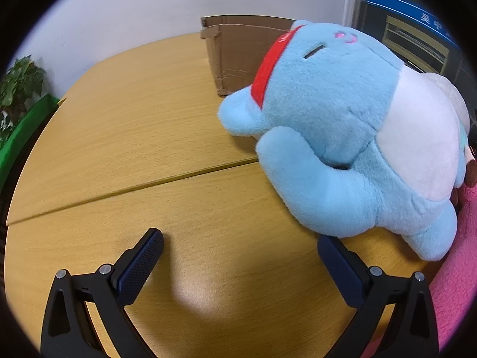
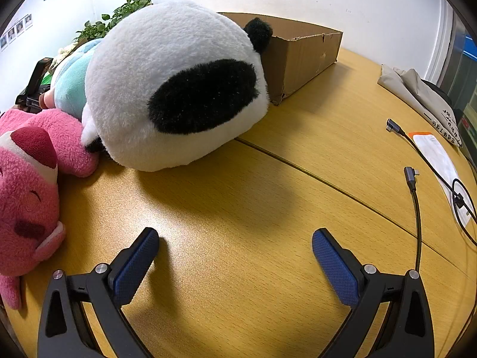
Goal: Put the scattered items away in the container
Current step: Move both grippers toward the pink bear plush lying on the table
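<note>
A blue plush toy (image 1: 334, 131) with a red band and white belly lies on the wooden table (image 1: 134, 119), right of my open, empty left gripper (image 1: 238, 241); its foot is close to the right finger. A pink plush (image 1: 459, 256) lies at the far right. The cardboard box (image 1: 238, 53) stands behind. In the right wrist view a black-and-white panda plush (image 2: 179, 89) lies ahead of my open, empty right gripper (image 2: 235, 238), against the cardboard box (image 2: 304, 56). The pink plush (image 2: 29, 185) and the blue plush (image 2: 71, 83) lie to its left.
A green plant (image 1: 21, 80) stands at the table's far left edge. Two cables with angled plugs (image 2: 413, 179), a white paper (image 2: 438, 164) and a folded beige cloth (image 2: 423, 95) lie on the right of the table. A seam (image 2: 328, 185) runs across the tabletop.
</note>
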Demonstrator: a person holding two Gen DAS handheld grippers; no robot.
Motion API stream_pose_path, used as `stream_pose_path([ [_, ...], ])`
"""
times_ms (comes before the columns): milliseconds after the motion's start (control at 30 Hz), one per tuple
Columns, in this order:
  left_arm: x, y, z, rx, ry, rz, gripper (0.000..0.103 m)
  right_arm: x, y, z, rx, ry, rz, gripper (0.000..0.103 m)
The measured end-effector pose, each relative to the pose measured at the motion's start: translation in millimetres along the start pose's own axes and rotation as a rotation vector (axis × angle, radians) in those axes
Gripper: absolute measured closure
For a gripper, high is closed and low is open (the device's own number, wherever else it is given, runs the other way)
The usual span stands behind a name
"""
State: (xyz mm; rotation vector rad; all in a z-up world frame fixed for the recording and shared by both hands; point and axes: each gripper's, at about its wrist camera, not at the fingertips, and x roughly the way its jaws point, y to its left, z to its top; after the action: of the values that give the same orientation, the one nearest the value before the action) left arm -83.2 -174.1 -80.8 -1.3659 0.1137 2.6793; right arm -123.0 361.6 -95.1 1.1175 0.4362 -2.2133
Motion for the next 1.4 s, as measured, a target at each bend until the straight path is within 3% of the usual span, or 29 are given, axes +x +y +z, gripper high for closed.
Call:
stream_pose_path([
  [167, -27.5, 17.4, -14.1, -0.15, -0.023, 0.05, 0.001, 0.2, 0.7, -0.1, 0.0, 0.001, -0.001, 0.0],
  [300, -101.6, 21.9, -27.7, -0.223, -0.15, 0.106, 0.001, 0.3, 3.7, -0.2, 0.032, 0.002, -0.023, 0.0],
  [467, -172.8, -17.1, -40.1, -0.217, -0.248, 0.144, 0.001, -10.4, 18.7, -5.2, 0.146, 0.031, -0.099, 0.0],
  [567, -192.1, -58.0, -39.3, -0.201, -0.276, 0.141, 0.001, -51.2, 49.1, -13.9, 0.164, -0.083, -0.202, 0.0],
  [667, -193.0, -97.5, -56.8, -0.184, -0.289, 0.117, 0.001, -100.7, 89.0, -18.6, 0.192, -0.17, -0.281, 0.0],
  [833, -189.5, -145.0, -62.0, -0.177, -0.249, -0.025, 0.001, -155.8, 154.3, -17.1, 0.251, -0.241, -0.276, 0.0],
  [900, -192.0, -162.4, -61.9, -0.172, -0.251, -0.046, 0.001, -166.8, 177.8, -18.6, 0.301, -0.257, -0.286, 0.0],
  [1033, -198.1, -188.3, -65.7, -0.144, -0.245, -0.056, 0.001, -174.2, 210.1, -15.4, 0.361, -0.265, -0.279, 0.0],
  [1400, -203.0, -212.2, -82.7, -0.18, -0.235, -0.114, 0.001, -169.3, 264.8, -7.8, 0.318, -0.228, -0.344, 0.0],
])
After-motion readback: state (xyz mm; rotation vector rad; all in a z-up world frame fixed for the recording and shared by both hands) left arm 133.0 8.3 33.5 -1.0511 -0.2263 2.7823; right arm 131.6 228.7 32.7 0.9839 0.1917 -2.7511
